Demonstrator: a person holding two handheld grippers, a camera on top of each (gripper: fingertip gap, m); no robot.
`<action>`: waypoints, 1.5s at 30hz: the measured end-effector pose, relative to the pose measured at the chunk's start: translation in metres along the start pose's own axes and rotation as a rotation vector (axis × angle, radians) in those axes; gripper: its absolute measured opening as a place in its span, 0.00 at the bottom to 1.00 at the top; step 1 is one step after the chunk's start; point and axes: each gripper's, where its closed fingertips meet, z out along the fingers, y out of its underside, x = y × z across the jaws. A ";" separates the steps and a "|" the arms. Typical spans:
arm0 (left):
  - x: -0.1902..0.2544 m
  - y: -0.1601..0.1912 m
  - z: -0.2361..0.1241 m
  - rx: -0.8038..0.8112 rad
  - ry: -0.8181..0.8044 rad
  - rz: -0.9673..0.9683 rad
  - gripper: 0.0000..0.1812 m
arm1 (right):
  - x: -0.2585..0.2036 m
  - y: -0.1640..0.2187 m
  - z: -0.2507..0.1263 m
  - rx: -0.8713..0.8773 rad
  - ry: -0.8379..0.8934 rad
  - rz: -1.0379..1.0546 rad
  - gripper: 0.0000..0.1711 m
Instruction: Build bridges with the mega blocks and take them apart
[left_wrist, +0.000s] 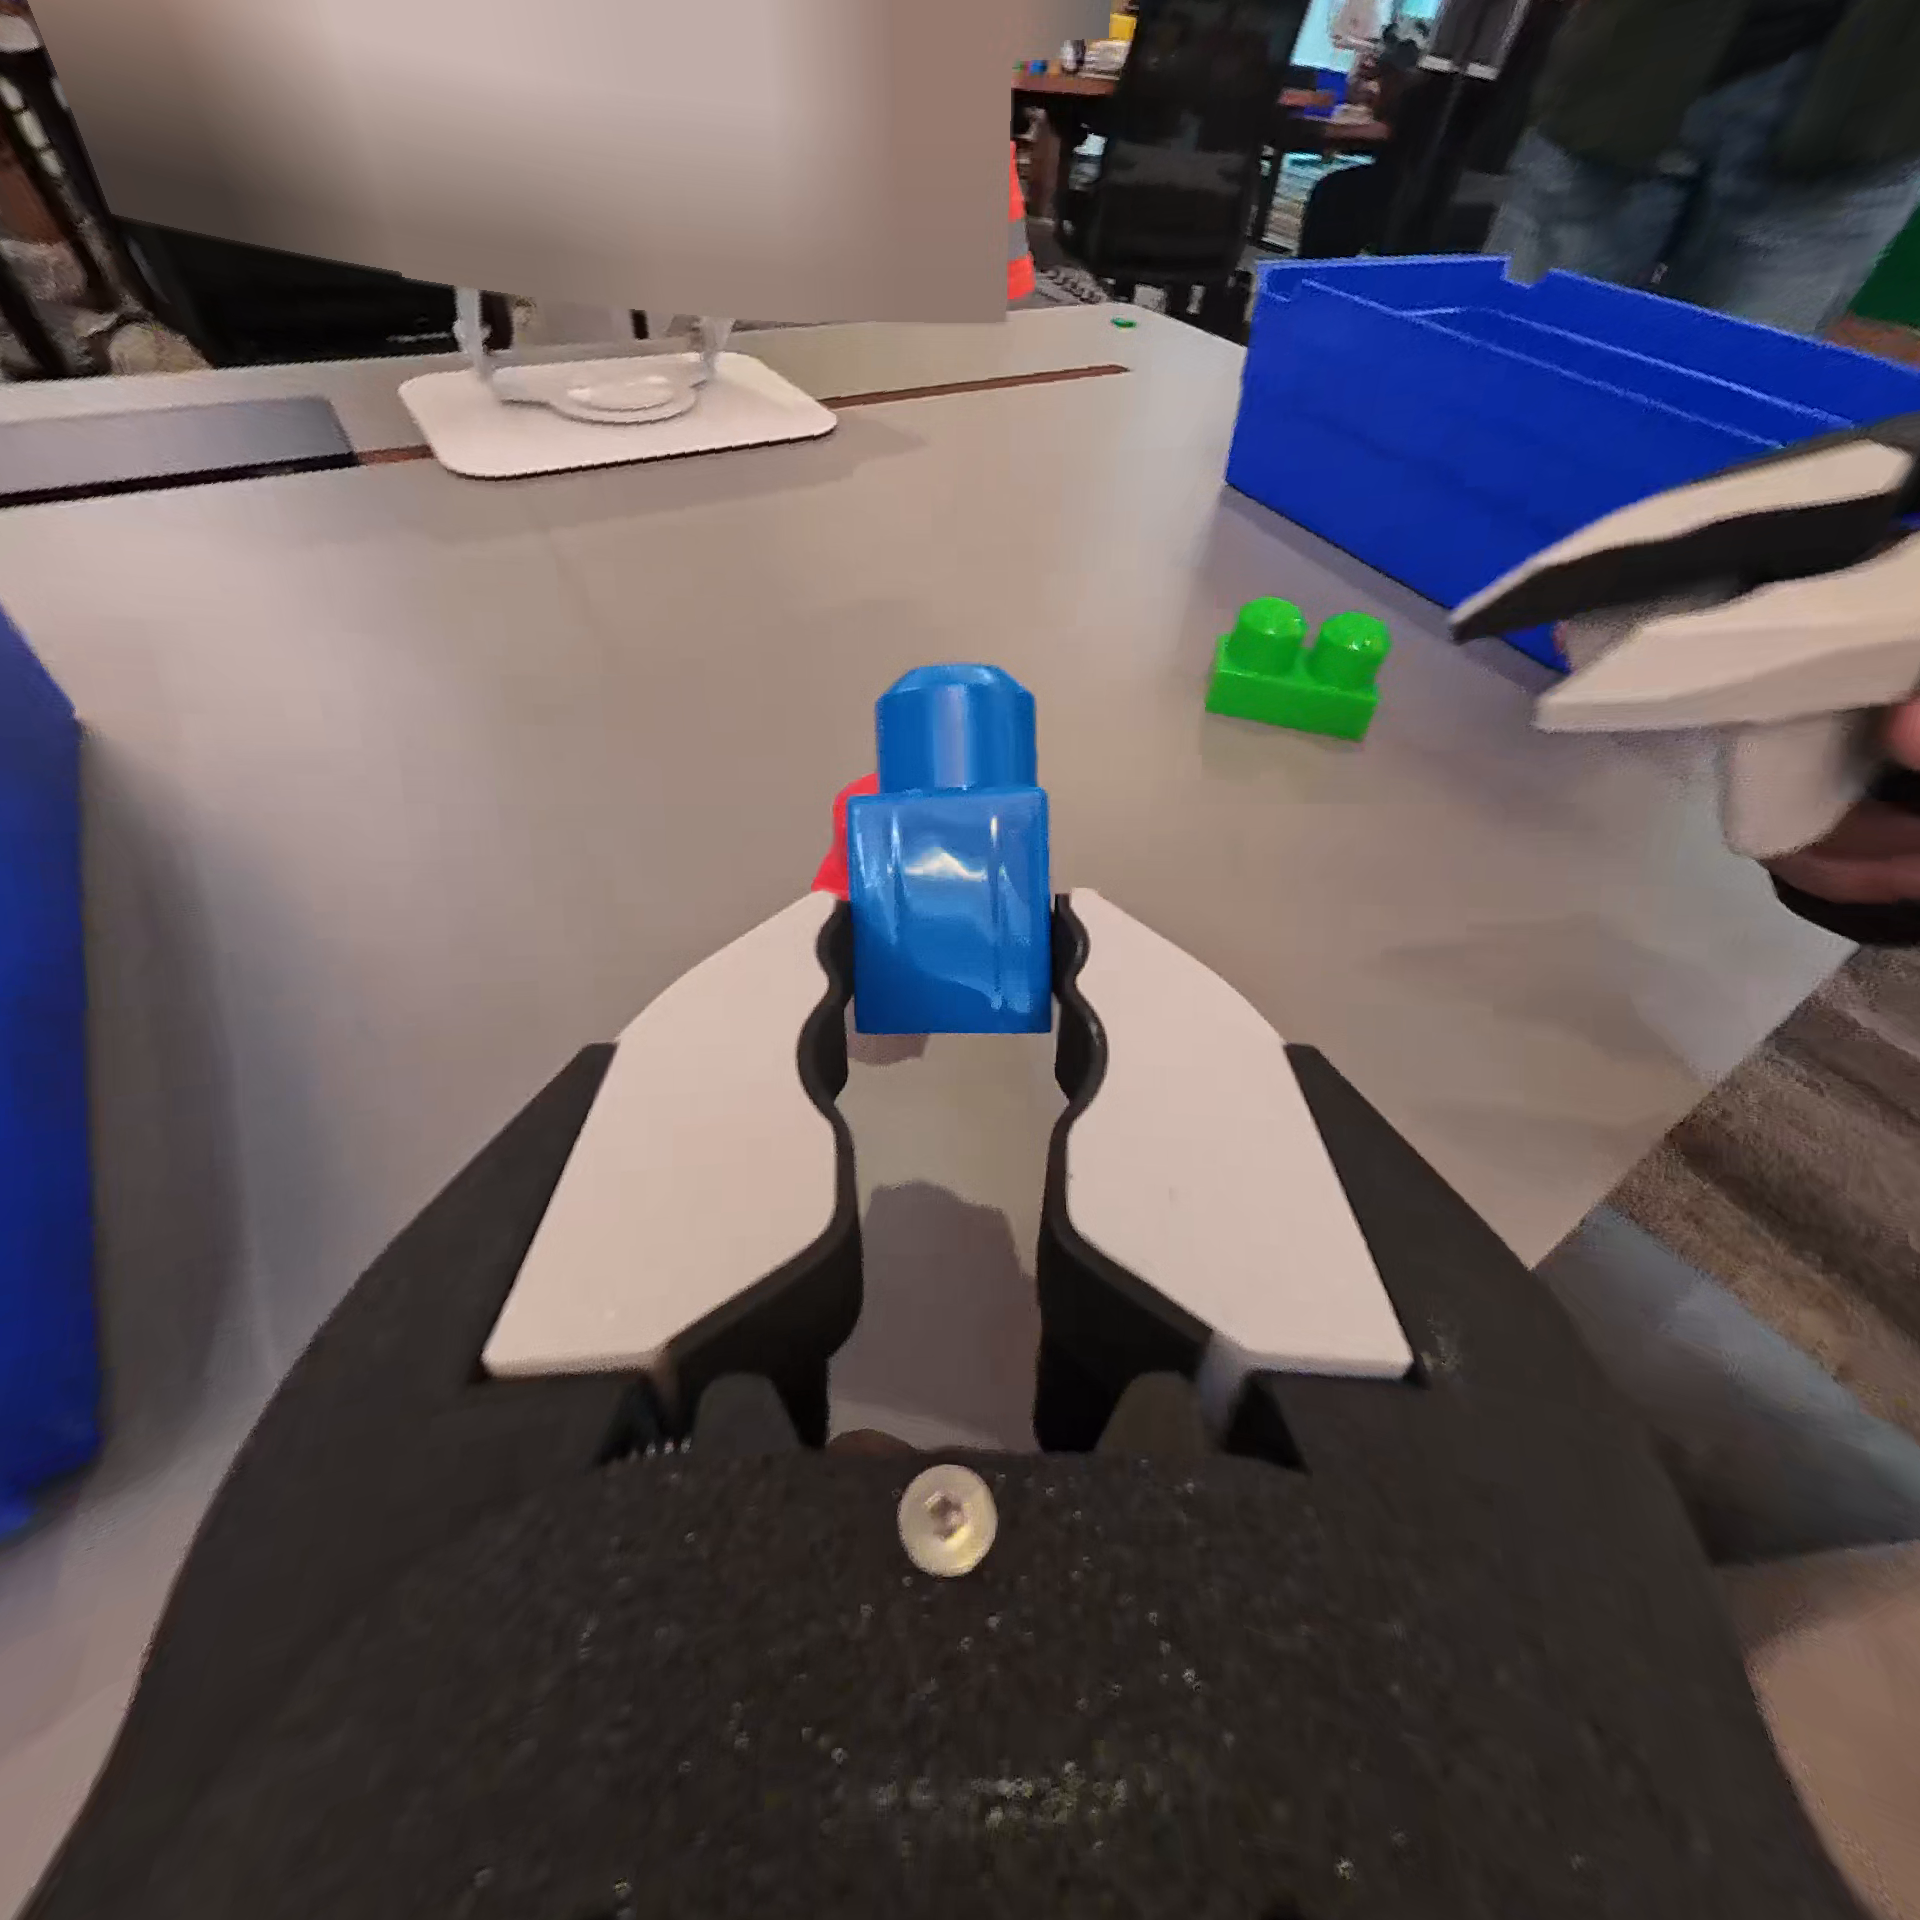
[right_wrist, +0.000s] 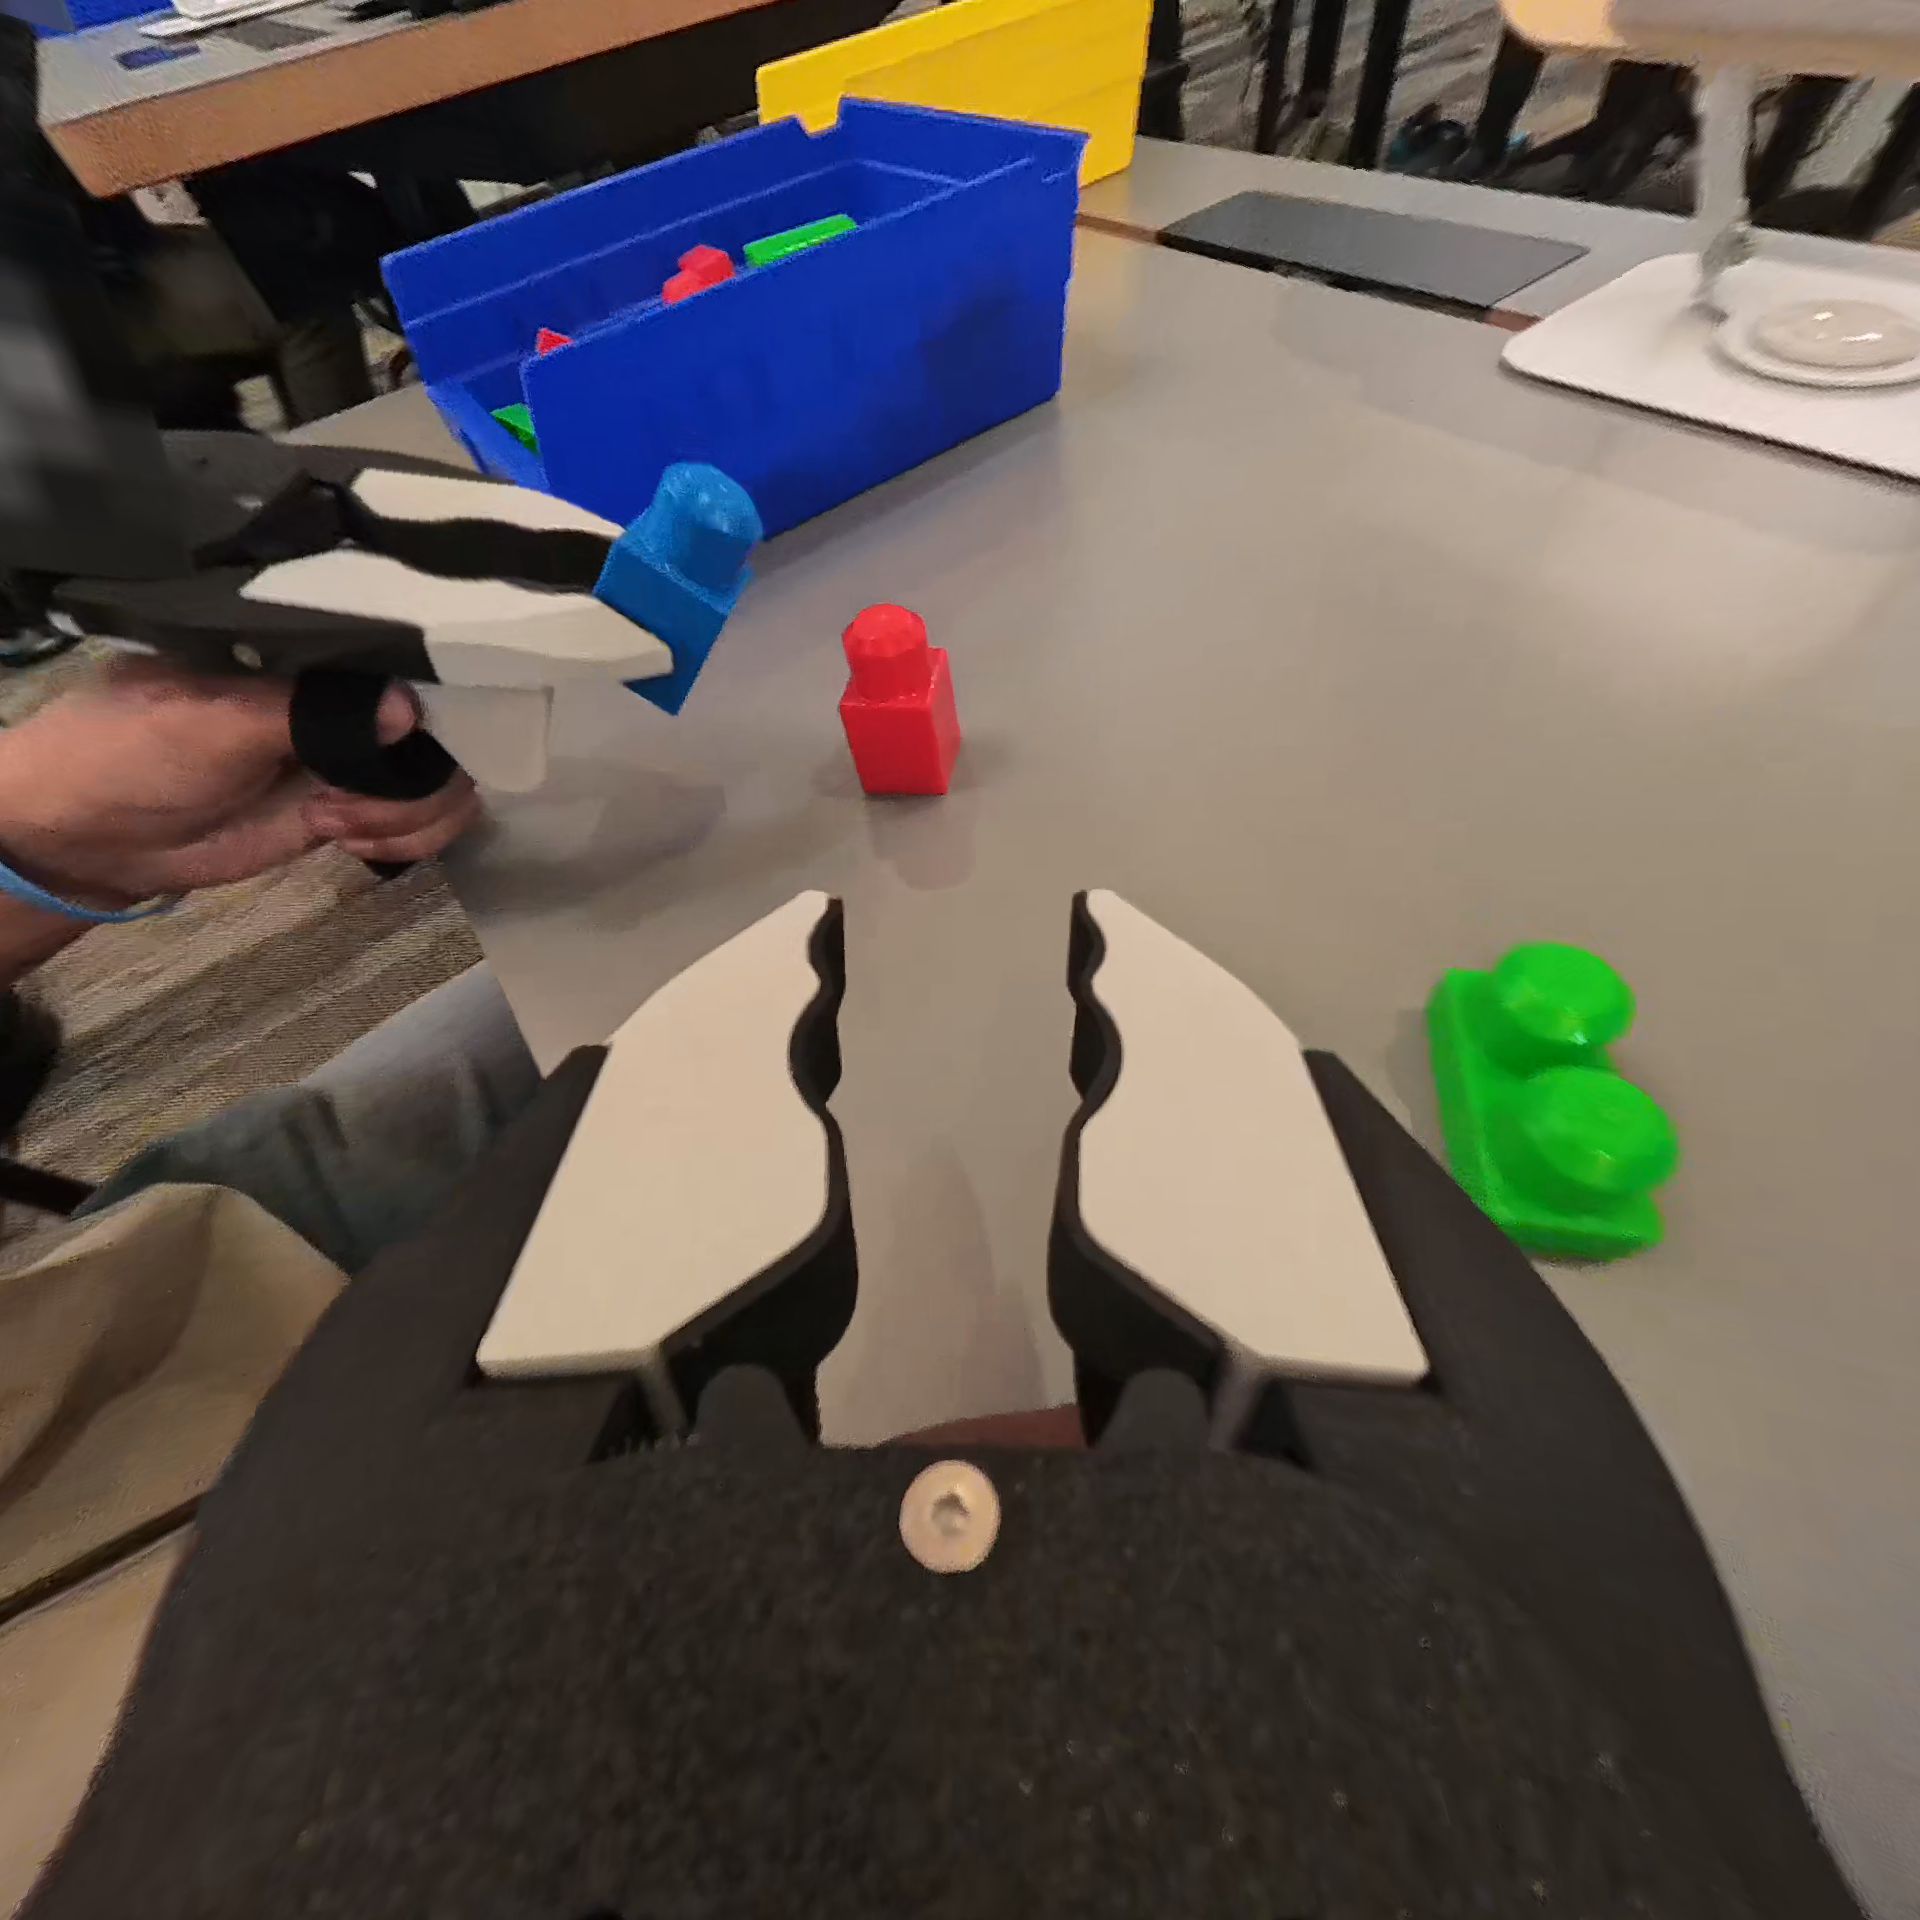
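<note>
My left gripper (left_wrist: 951, 935) is shut on a blue one-stud block (left_wrist: 951, 904) and holds it above the grey table; it also shows in the right wrist view (right_wrist: 634, 613), with the blue block (right_wrist: 681, 571) at its tips. A red one-stud block (right_wrist: 899, 707) stands upright on the table, mostly hidden behind the blue block in the left wrist view (left_wrist: 831, 852). A green two-stud block (left_wrist: 1299, 670) lies on the table, to the right of my right gripper (right_wrist: 956, 935) in its own view (right_wrist: 1548, 1101). My right gripper is open and empty; it shows at the right in the left wrist view (left_wrist: 1496, 665).
A blue bin (right_wrist: 790, 343) with several blocks stands beyond the red block; a yellow bin (right_wrist: 966, 73) is behind it. Another blue bin (left_wrist: 1538, 416) is at the far right. A white monitor base (left_wrist: 623, 410) sits at the back. The table edge (right_wrist: 478, 935) runs at the left.
</note>
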 end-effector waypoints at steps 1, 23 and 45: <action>0.001 0.001 0.000 -0.005 -0.001 0.024 0.20 | -0.002 -0.003 0.005 0.003 -0.019 0.007 0.23; 0.048 -0.011 -0.002 -0.054 0.195 0.095 0.20 | -0.046 -0.039 0.055 0.016 -0.284 0.107 0.00; 0.041 0.004 0.009 -0.159 0.167 0.117 0.20 | -0.044 -0.046 0.059 -0.002 -0.256 0.036 0.00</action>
